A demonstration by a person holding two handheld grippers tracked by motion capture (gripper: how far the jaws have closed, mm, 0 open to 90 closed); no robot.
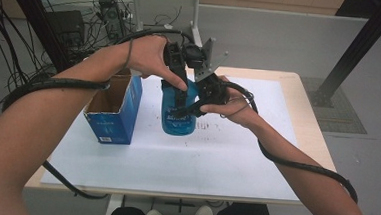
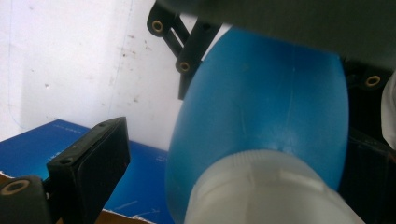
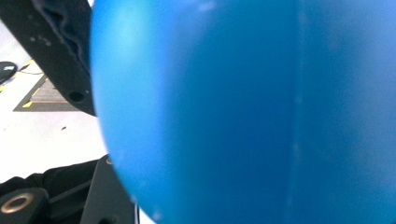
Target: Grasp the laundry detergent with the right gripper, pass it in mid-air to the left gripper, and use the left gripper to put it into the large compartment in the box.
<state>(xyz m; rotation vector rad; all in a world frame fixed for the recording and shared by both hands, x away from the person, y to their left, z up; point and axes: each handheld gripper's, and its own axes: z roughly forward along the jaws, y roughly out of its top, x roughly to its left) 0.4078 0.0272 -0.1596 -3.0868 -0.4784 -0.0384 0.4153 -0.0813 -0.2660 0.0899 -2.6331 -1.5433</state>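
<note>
Forearms come in from the bottom of the high view and meet above mid-table. Right gripper [image 1: 191, 107] points inward, jaws clamped on the blue bottle [image 1: 178, 114], which stands upright on the white table sheet [image 1: 235, 155]. Left gripper [image 1: 178, 69] comes down at the bottle's white cap [image 2: 261, 191]; one jaw stands clear, grip unclear. Open blue box [image 1: 113, 110] sits just left.
</note>
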